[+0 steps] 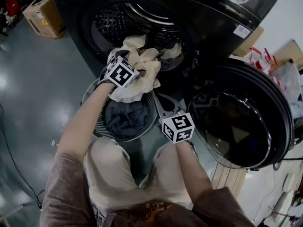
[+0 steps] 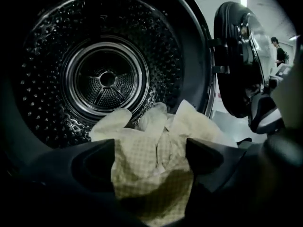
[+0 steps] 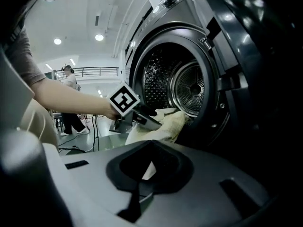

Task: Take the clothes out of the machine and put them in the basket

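A cream checked cloth (image 1: 137, 72) hangs out of the mouth of the dark machine's drum (image 1: 118, 20) and down over the basket (image 1: 98, 126). My left gripper (image 1: 130, 65) is at the drum's mouth, open. The cloth (image 2: 151, 174) lies between its spread jaws, which reach into it (image 2: 151, 155). Behind it the perforated drum (image 2: 106, 79) looks bare. My right gripper (image 1: 165, 105) is shut and holds nothing, low beside the basket. In its own view (image 3: 151, 144) it faces the left gripper (image 3: 142, 117) and the cloth (image 3: 165, 124). A dark garment (image 1: 125, 119) lies in the basket.
The round machine door (image 1: 236, 122) stands swung open at the right, close to my right arm. A cardboard box (image 1: 45, 15) sits on the floor at the far left. Bags (image 1: 279, 70) lie right of the machine. A person (image 3: 71, 103) stands far off.
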Demonstrator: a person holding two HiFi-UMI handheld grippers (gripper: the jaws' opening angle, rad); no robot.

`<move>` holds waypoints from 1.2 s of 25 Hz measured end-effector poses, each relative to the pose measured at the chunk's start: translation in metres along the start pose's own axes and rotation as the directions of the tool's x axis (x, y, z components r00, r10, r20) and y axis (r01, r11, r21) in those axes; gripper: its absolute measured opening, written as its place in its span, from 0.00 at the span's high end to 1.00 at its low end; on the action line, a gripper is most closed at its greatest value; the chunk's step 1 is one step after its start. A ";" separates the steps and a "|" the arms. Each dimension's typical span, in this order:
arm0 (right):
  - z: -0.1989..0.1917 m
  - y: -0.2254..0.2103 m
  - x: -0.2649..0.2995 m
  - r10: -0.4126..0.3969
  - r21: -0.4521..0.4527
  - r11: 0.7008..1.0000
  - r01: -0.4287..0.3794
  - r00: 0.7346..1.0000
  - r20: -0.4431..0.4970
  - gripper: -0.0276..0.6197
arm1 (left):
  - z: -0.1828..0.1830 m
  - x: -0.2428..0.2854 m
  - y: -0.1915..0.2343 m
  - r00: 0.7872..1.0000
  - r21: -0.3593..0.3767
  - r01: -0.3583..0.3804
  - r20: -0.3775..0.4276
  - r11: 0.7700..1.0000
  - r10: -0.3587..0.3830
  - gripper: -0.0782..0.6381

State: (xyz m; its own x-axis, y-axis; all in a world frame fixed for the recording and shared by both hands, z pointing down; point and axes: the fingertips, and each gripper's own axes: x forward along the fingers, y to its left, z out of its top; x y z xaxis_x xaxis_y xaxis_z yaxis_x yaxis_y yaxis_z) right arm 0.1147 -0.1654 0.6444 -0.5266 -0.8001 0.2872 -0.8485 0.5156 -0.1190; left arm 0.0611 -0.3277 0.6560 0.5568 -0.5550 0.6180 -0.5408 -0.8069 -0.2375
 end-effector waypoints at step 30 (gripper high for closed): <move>0.002 0.012 0.013 0.051 -0.007 0.999 -0.051 0.998 0.029 0.96 | -0.070 -0.180 -0.062 0.992 -0.116 0.113 -0.045 0.987 -0.119 0.75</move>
State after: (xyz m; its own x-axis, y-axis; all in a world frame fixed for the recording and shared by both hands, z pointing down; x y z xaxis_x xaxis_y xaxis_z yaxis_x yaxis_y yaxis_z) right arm 0.0973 -0.1701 0.6452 -0.5707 -0.7812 0.2530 -0.8201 0.5579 -0.1272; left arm -0.0500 -0.1633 0.6122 0.5881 -0.4458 0.6749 -0.5443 -0.8353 -0.0775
